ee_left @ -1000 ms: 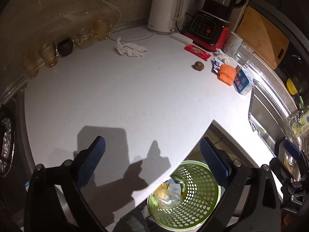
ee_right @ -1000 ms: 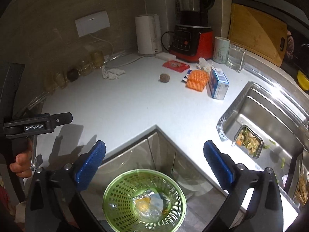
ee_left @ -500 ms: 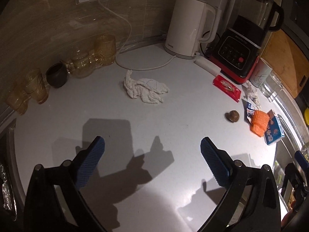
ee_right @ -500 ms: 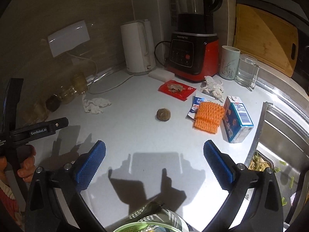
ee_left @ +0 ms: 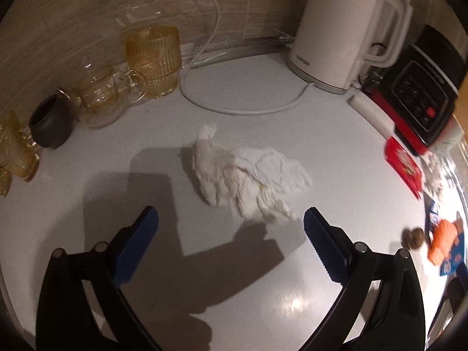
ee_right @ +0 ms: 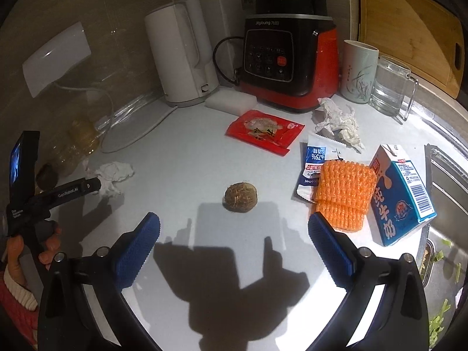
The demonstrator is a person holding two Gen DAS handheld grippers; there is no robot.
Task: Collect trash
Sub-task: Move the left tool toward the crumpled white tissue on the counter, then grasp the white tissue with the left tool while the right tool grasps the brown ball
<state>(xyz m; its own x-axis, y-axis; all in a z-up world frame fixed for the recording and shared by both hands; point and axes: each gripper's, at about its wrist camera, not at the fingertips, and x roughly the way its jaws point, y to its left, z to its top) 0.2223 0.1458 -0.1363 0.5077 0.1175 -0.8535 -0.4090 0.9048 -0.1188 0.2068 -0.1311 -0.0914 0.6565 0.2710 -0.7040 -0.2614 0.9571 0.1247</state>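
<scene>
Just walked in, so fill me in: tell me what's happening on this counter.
A person is collecting trash with a gripper in each hand. The left gripper, jaws open and empty, faces a crumpled tissue. The right gripper, also open and empty, faces a brown fuzzy ball. A red wrapper, orange foam net and milk carton lie on the counter.

White kettle (ee_left: 339, 26), red blender (ee_right: 288, 58), perhaps amber glasses (ee_left: 152, 58) behind.

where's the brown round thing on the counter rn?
Right wrist view: the brown round lump sits alone on the white counter, just ahead of the open right claw, below the red packet and left of the orange foam net.
</scene>
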